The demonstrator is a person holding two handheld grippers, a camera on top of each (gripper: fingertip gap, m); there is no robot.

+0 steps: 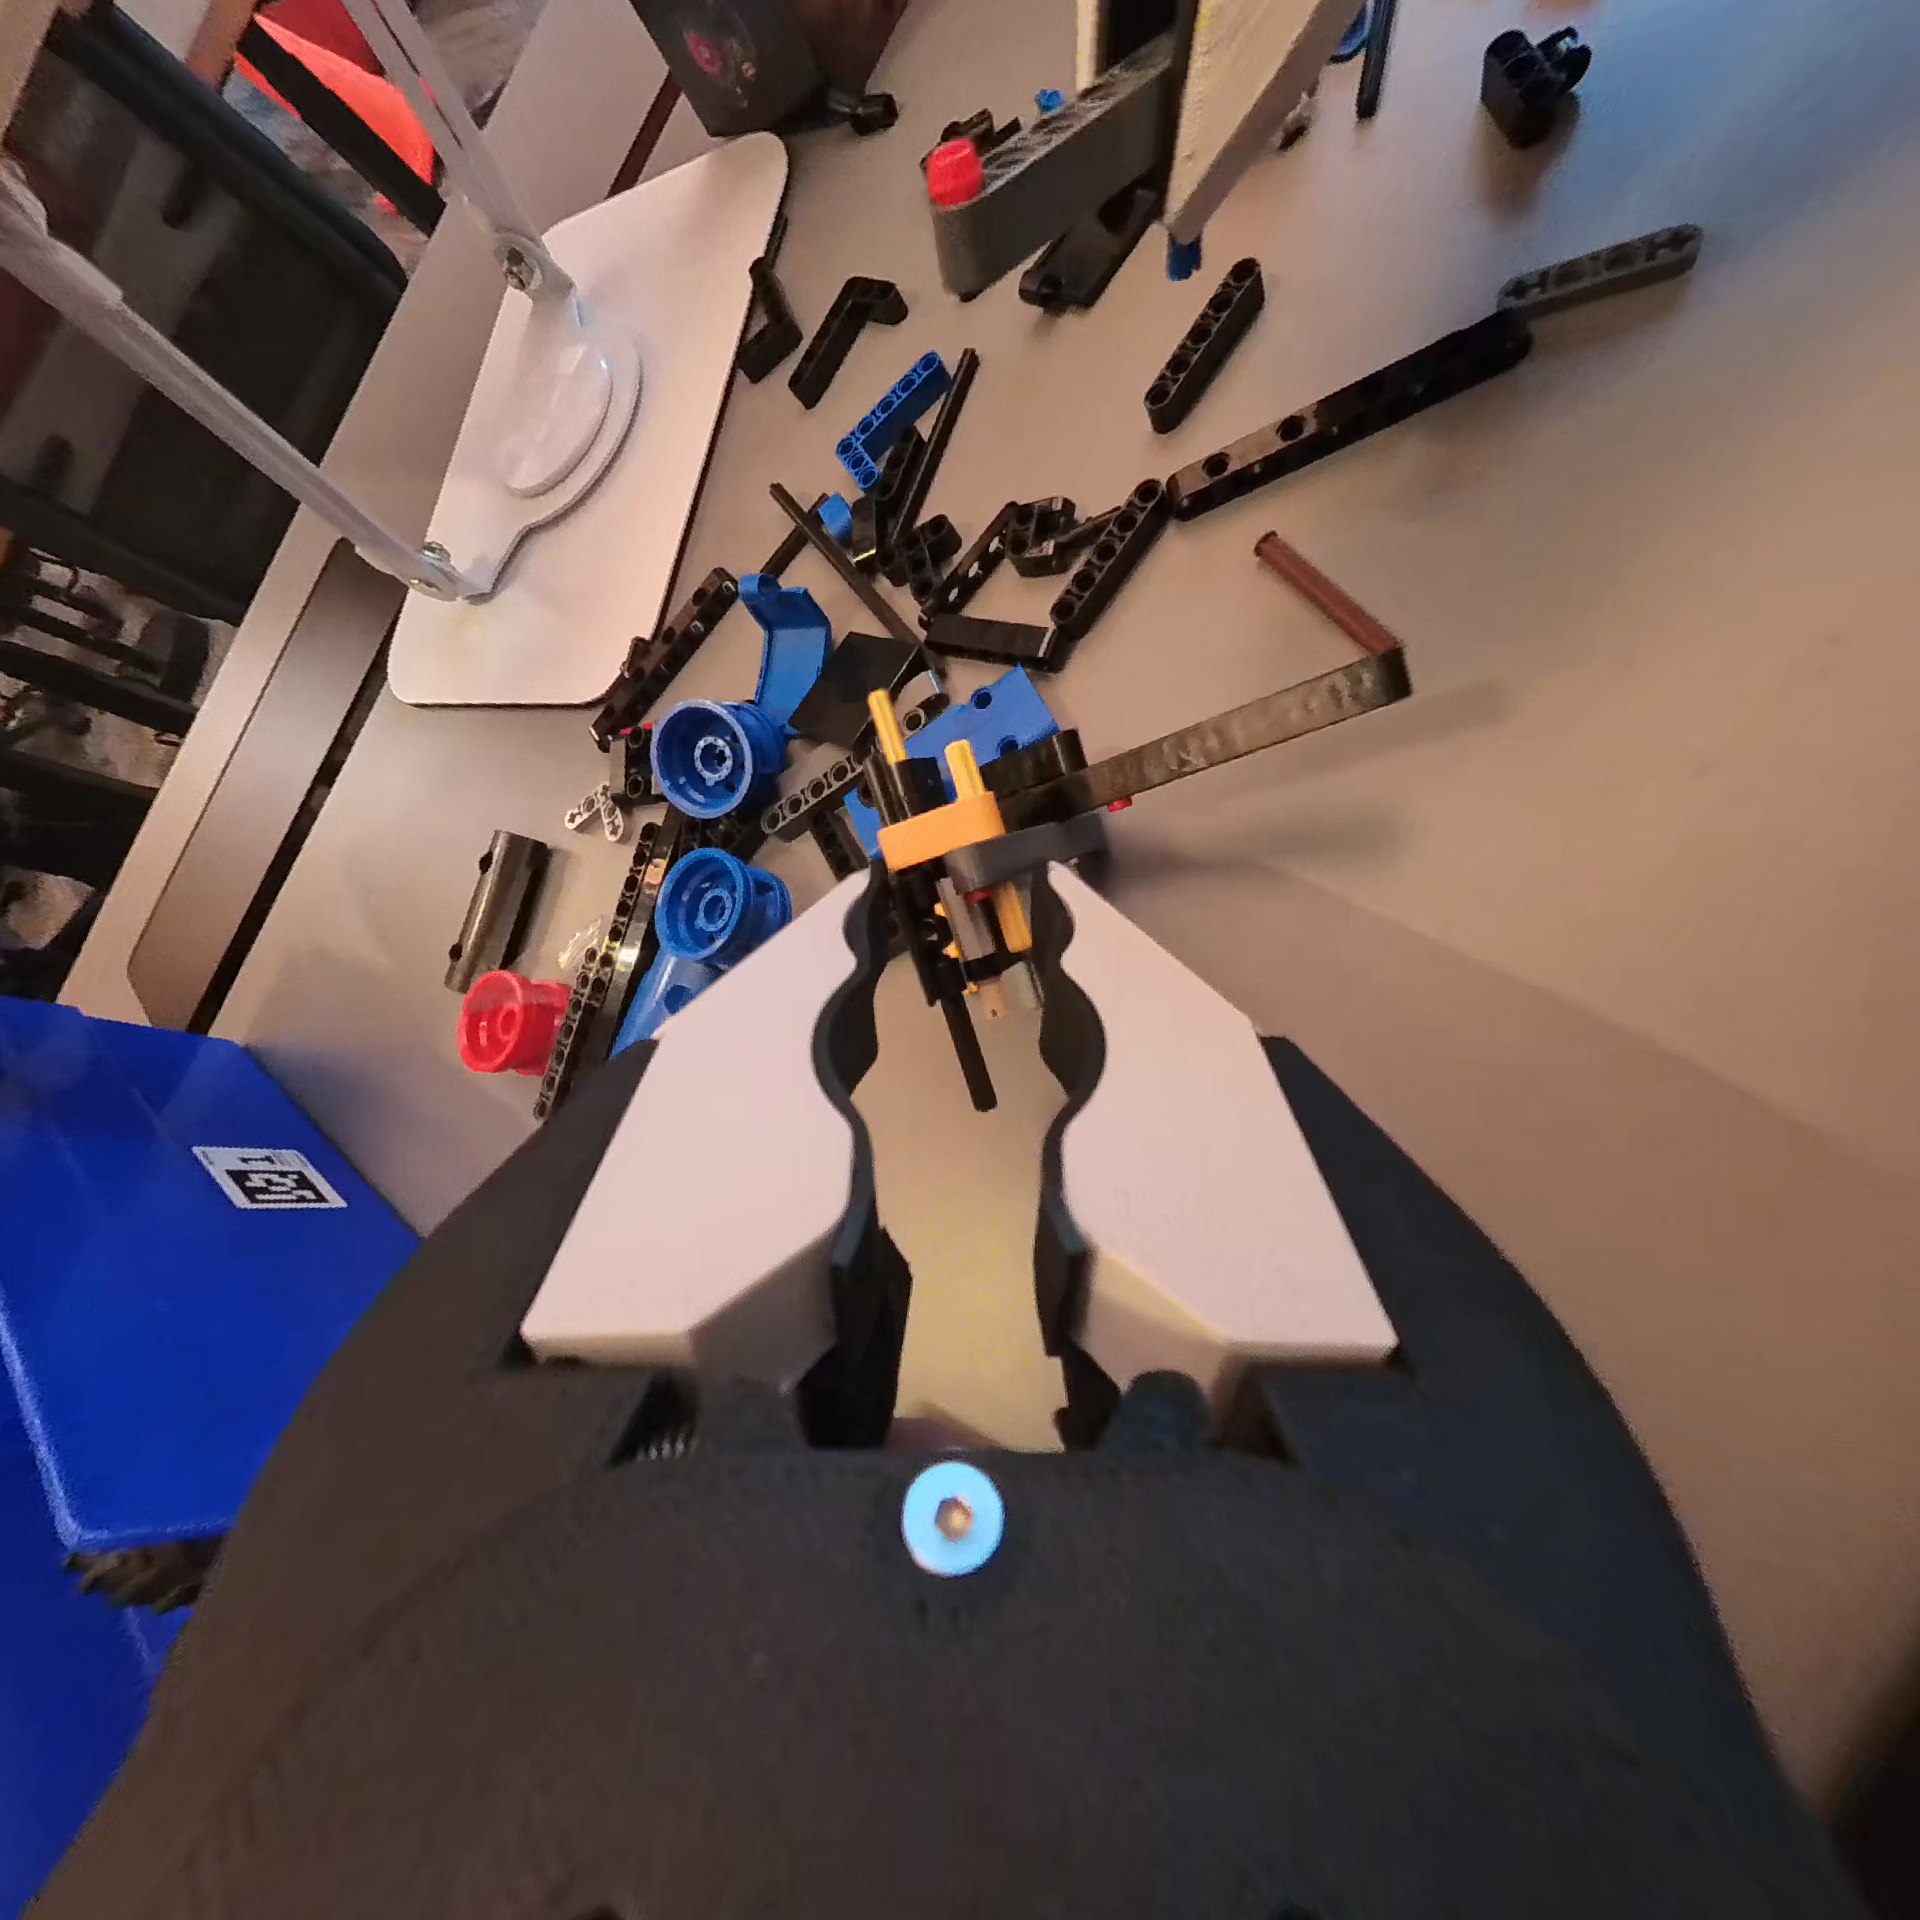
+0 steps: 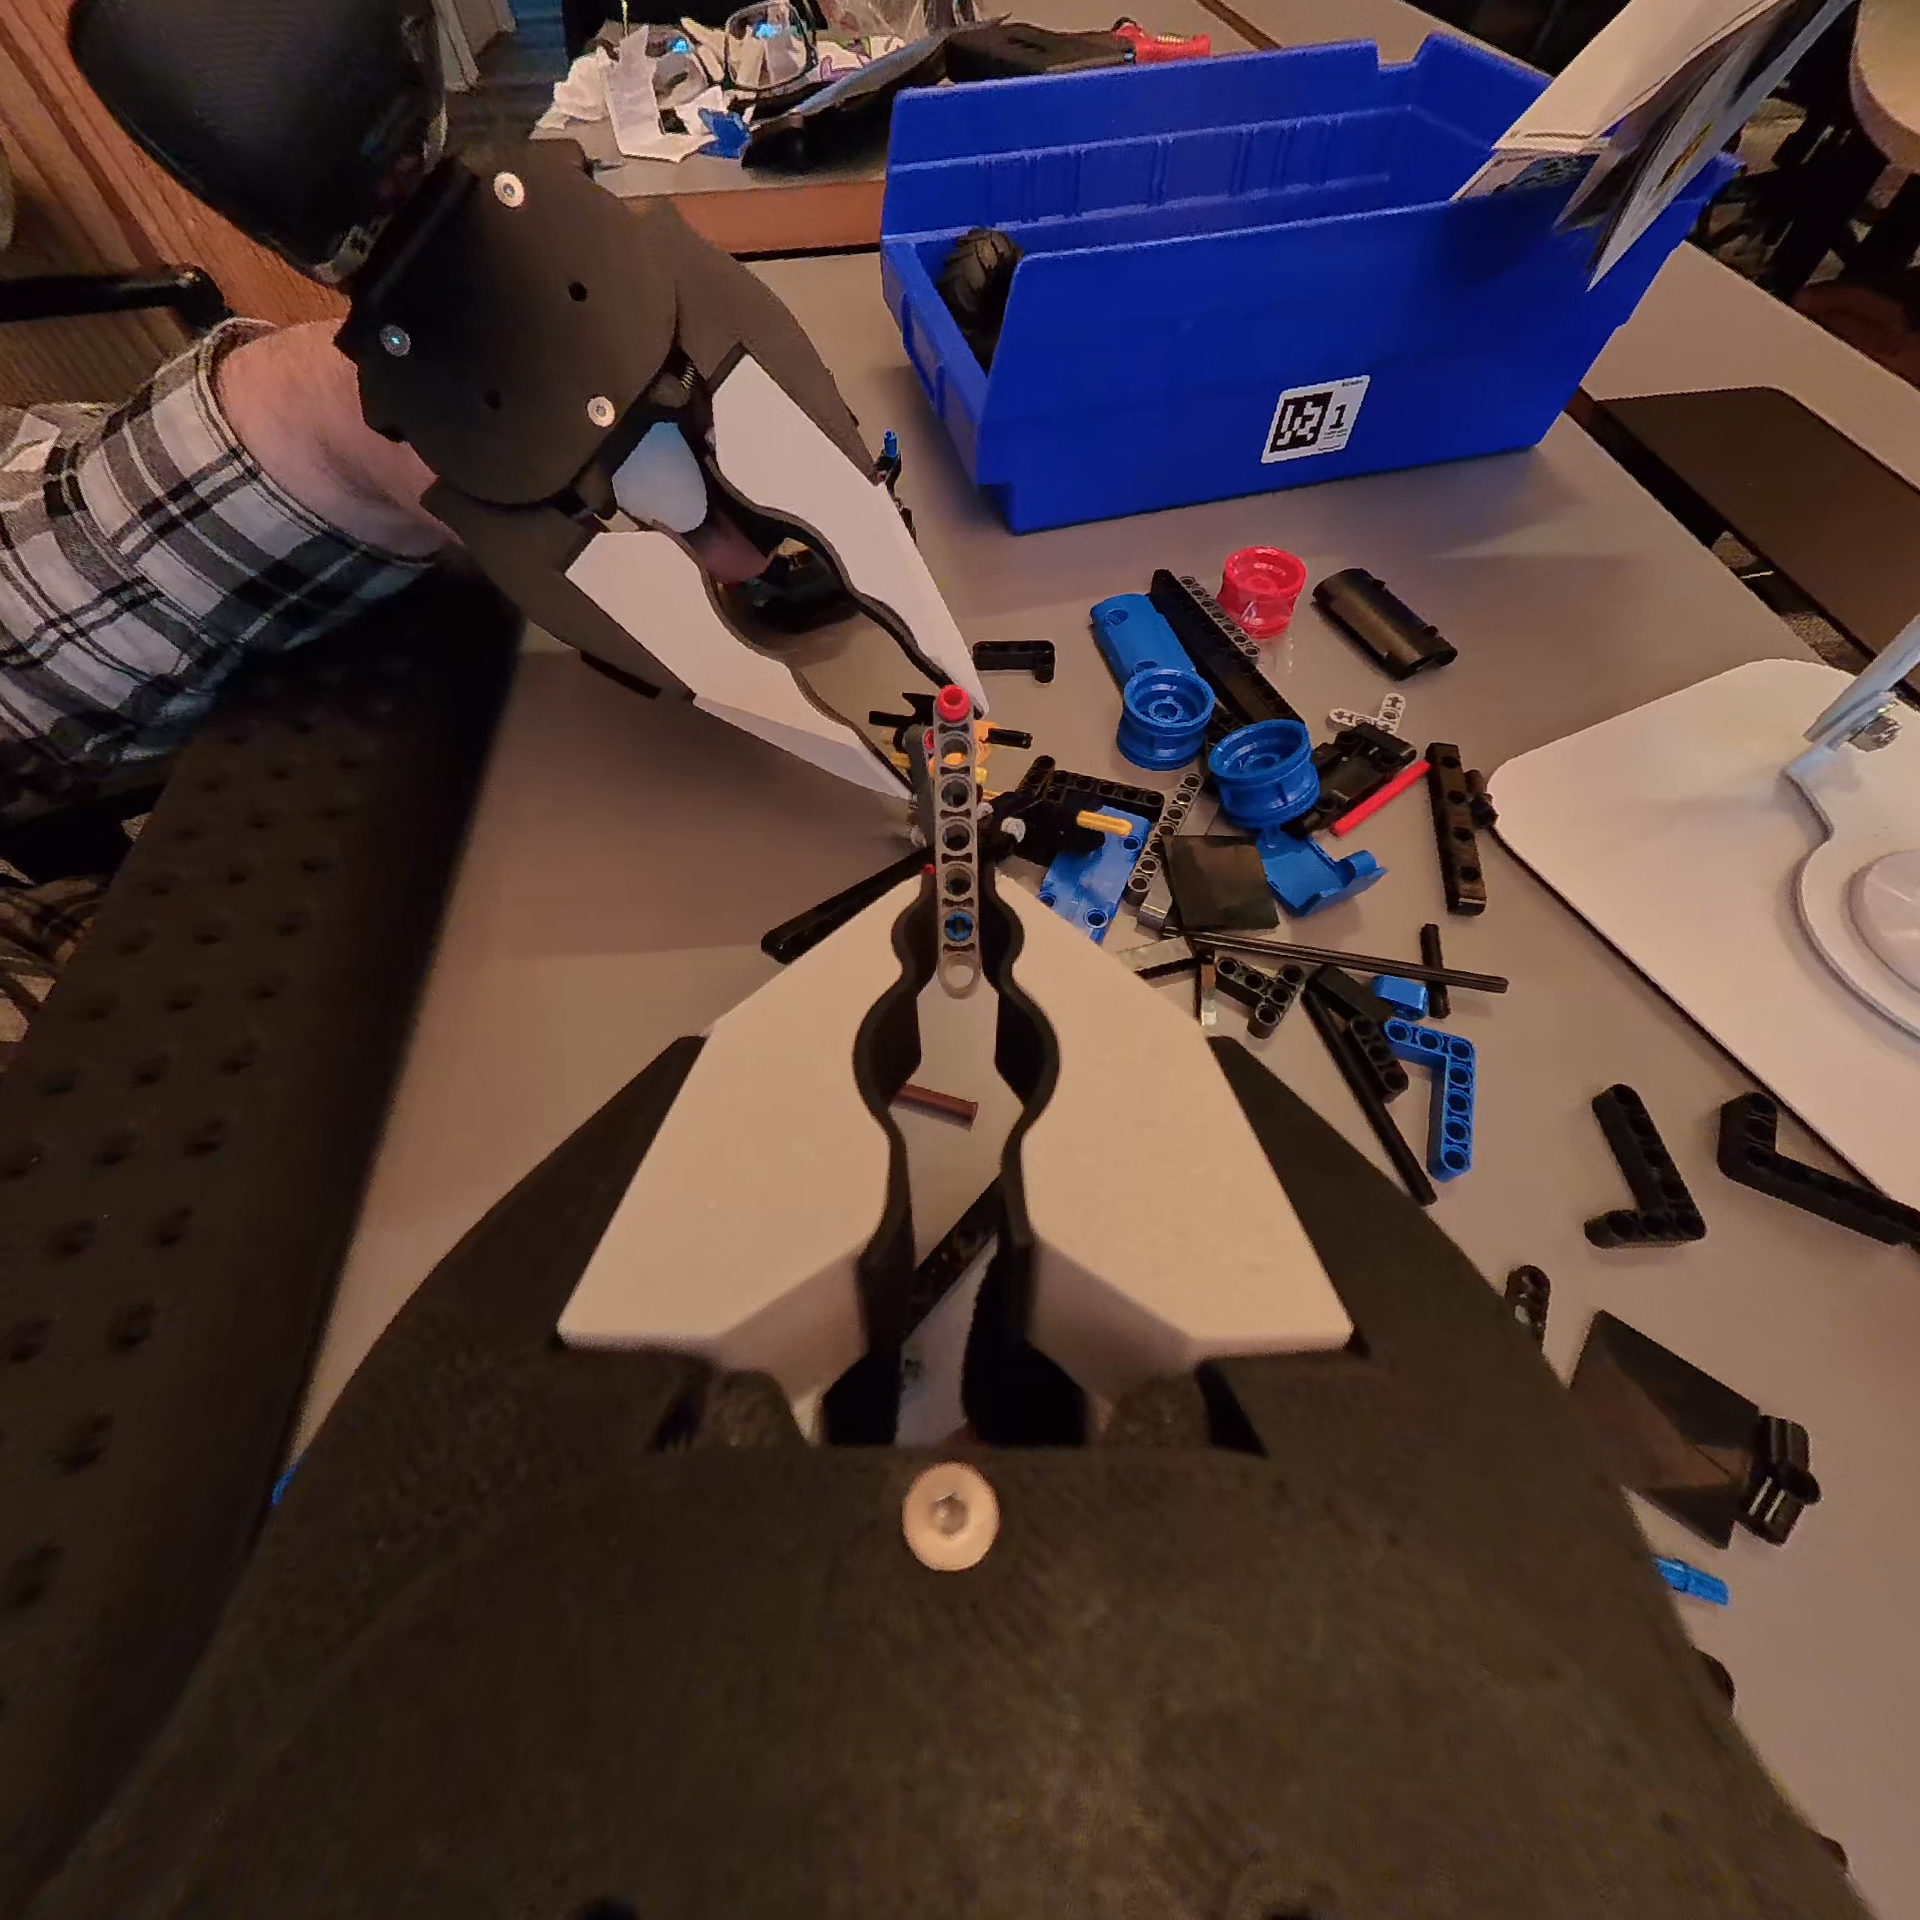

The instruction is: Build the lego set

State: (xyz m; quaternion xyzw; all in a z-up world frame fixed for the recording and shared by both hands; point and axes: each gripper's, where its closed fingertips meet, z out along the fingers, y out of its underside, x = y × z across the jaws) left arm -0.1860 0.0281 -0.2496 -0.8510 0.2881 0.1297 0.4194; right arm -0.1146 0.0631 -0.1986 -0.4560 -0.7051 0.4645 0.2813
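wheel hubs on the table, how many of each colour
blue wheel hubs: 2
red wheel hub: 1
total: 3

A white lamp base (image 1: 582, 436) with a jointed white arm (image 1: 208, 374) is seen left of and beyond the left tongs. A dark box (image 1: 727, 62) is set at the far table edge. Behind the blue bin, crumpled papers (image 2: 634, 83) and safety glasses (image 2: 769, 42) are left on another table. A black perforated board (image 2: 156, 1091) is laid left of the right tongs.
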